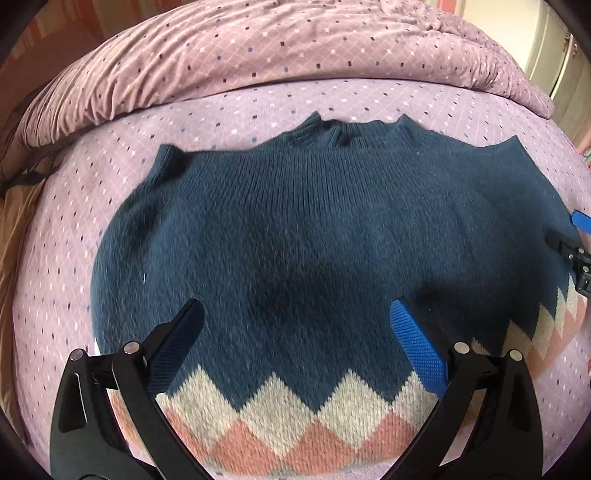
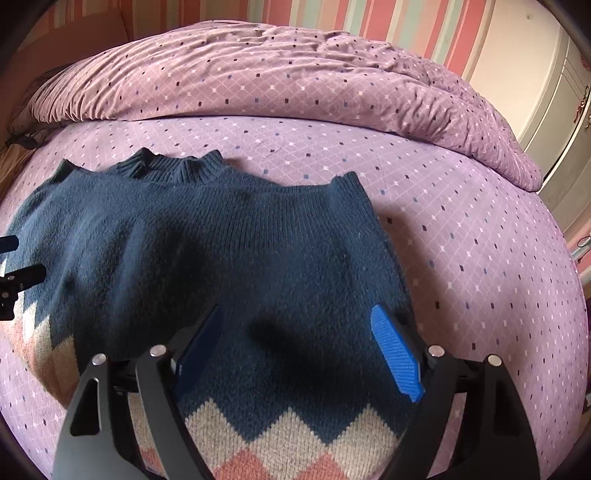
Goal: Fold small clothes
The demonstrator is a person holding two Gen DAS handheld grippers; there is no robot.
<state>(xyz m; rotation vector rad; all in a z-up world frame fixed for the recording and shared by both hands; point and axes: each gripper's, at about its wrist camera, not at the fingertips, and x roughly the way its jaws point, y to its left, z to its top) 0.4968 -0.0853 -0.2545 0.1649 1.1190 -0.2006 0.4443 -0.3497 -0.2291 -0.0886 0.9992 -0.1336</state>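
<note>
A small navy knit sweater vest with a grey and pink zigzag hem lies flat on the bed, collar away from me. It also shows in the right wrist view. My left gripper is open and empty, hovering over the vest's lower middle. My right gripper is open and empty over the vest's lower right part. The right gripper's tip shows at the right edge of the left wrist view, and the left gripper's tip at the left edge of the right wrist view.
The vest rests on a lilac diamond-patterned bed sheet. A crumpled matching duvet lies along the far side. A striped wall and a white cabinet stand behind.
</note>
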